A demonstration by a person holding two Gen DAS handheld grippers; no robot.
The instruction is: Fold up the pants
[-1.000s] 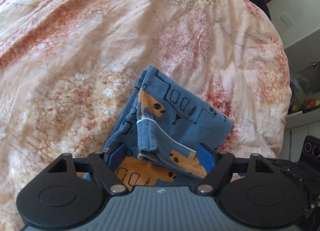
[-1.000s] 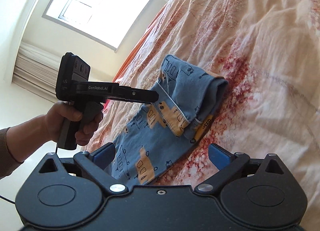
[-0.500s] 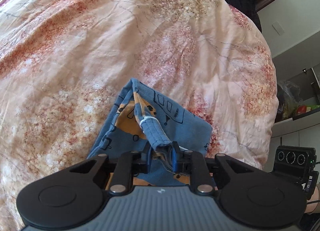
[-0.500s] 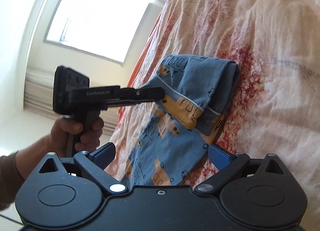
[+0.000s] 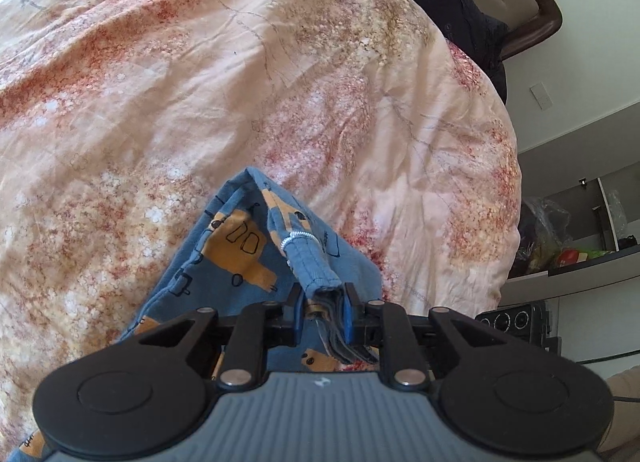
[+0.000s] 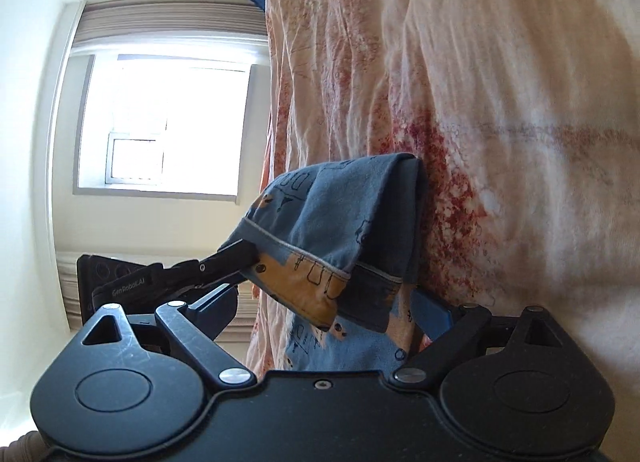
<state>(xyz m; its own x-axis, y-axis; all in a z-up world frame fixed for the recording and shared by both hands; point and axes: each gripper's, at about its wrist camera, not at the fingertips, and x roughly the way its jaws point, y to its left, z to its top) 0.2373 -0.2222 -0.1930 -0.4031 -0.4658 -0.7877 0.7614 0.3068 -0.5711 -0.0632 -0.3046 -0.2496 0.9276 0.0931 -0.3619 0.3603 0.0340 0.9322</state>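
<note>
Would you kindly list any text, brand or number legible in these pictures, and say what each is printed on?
"GenRobot.AI": on the side of the left gripper, seen from the right wrist camera, small but legible.
The pants carry only drawn motifs, no words.
The dials on the black appliance are too small to read.

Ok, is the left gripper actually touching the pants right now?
Touching. The left wrist view shows the left gripper with its blue pads closed on a bunched hem of the blue printed pants, cloth pinched between them and lifted off the bedspread.
</note>
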